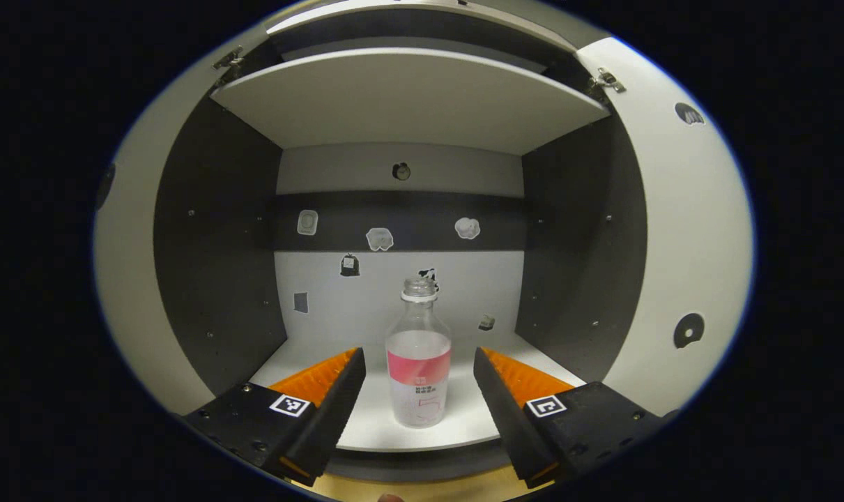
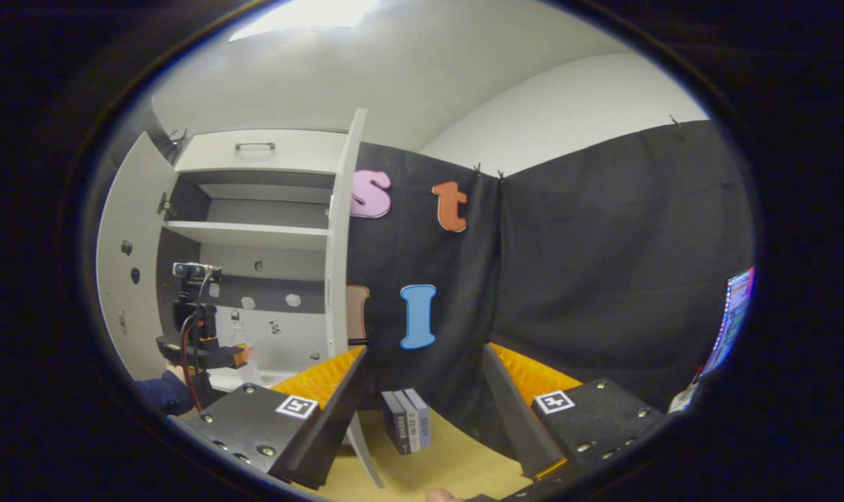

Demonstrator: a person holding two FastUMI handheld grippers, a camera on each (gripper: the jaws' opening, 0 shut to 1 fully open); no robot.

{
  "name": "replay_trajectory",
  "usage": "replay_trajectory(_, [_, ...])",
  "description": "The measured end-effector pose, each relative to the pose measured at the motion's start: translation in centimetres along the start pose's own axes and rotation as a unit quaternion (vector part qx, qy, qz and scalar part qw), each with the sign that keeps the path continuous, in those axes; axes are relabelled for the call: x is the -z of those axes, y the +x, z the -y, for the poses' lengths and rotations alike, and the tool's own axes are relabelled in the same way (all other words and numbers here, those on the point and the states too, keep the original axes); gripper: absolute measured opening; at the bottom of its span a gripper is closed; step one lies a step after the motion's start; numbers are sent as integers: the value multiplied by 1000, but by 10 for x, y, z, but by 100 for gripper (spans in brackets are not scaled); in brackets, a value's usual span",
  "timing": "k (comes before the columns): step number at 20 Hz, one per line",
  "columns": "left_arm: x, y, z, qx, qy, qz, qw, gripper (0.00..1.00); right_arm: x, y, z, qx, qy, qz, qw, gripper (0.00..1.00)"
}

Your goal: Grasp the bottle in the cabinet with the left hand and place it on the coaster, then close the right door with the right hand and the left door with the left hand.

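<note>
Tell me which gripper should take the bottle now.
Left. The left gripper is open with the bottle upright between its fingers on the cabinet's lower shelf. The right gripper faces the booth wall, beside the right door.

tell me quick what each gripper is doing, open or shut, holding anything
Left gripper: open, fingers either side of the bottle in the cabinet, not touching it.
Right gripper: open, holding nothing.

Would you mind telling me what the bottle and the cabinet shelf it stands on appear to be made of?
The bottle looks like clear plastic, hedged: see-through neck and shoulder, a pink and white label around its body. The shelf looks like white laminated board with a smooth matte face and a dark front edge; its core is hidden.
</note>
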State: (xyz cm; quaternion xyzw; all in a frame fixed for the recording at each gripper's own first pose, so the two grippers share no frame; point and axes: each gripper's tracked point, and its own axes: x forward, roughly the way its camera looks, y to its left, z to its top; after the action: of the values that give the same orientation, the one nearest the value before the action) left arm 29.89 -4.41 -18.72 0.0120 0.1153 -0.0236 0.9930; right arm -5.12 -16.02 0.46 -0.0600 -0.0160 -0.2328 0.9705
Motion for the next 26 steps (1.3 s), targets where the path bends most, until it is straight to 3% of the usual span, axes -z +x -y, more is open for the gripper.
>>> replay_trajectory(1, [5, 10, -1, -3, 6, -6, 1000, 97, 3, -2, 8, 13, -2, -2, 1000, 97])
replay_trajectory(2, [9, 19, -1, -6, 12, -11, 1000, 97, 5, -5, 15, 24, -4, -4, 1000, 93])
replay_trajectory(3, [12, 26, -2, -9, 17, -13, 1000, 97, 8, -9, 23, 35, -6, -7, 999, 97])
replay_trajectory(6, [22, 40, -5, -20, 21, -21, 999, 96, 17, -18, 41, 65, -15, -19, 998, 97])
replay_trajectory(7, [24, 44, -6, -22, 22, -23, 999, 96, 20, -21, 46, 72, -16, -24, 997, 93])
replay_trajectory(8, [26, 46, -4, -19, 22, -24, 999, 94, 24, -24, 49, 77, -15, -28, 997, 97])
replay_trajectory(9, [26, 47, -3, -20, 22, -24, 999, 89, 28, -25, 52, 81, -13, -33, 996, 94])
replay_trajectory(10, [25, 49, -3, -19, 21, -20, 999, 78, 32, -27, 53, 83, -10, -38, 996, 98])
replay_trajectory(11, [26, 48, -2, -17, 19, -22, 999, 78, 35, -27, 54, 83, -7, -42, 996, 94])
replay_trajectory(12, [26, 46, -2, -16, 16, -23, 999, 78, 36, -28, 53, 82, -4, -44, 996, 98])
replay_trajectory(17, [20, 19, 5, 18, -10, -15, 1000, 78, 38, -30, 44, 63, 1, -41, 997, 94])
replay_trajectory(18, [18, 9, 7, 30, -11, -11, 999, 78, 36, -30, 41, 56, 3, -40, 998, 98])
replay_trajectory(22, [12, -42, 15, 92, -21, 10, 996, 77, 35, -26, 24, 19, 14, -38, 999, 94])
replay_trajectory(26, [23, -102, 17, 135, -16, 15, 991, 78, 33, -24, 7, -23, 20, -39, 999, 97])
